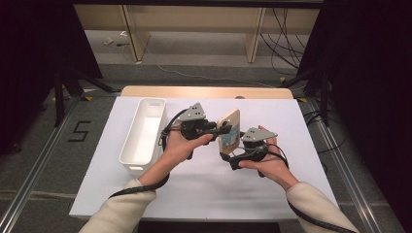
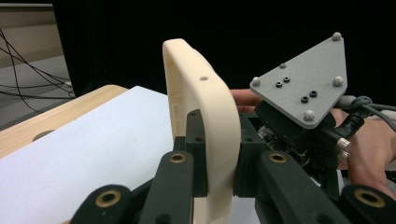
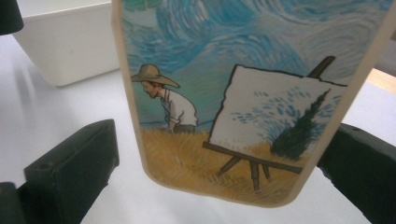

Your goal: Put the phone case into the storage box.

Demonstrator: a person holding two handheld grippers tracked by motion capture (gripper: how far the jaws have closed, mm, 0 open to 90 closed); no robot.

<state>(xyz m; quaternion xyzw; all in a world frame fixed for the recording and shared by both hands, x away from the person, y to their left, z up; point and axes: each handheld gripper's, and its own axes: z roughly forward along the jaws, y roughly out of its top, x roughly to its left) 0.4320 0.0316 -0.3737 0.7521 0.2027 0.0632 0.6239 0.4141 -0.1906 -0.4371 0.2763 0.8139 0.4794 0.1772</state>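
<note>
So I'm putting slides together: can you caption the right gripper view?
Painted phone case, held upright between the right tool's open jaws, with a white bin behind.

The phone case (image 1: 229, 130) looks like smooth cream plastic on its rim, with a matt sheen, and its printed face (image 3: 243, 93) carries a painted scene with a soft, slightly glossy finish. Both tongs, the left tongs (image 2: 217, 172) and the right tongs (image 3: 224, 186), are matt black plastic with a faintly grainy surface; brass-coloured metal bushes sit in the left one's links. The three-cornered plate (image 2: 303, 79) is dull grey with small metal screws. The desk (image 1: 194, 189) has a flat white matt top over a pale wood edge. The bin (image 1: 144, 137) is smooth white plastic.
</note>
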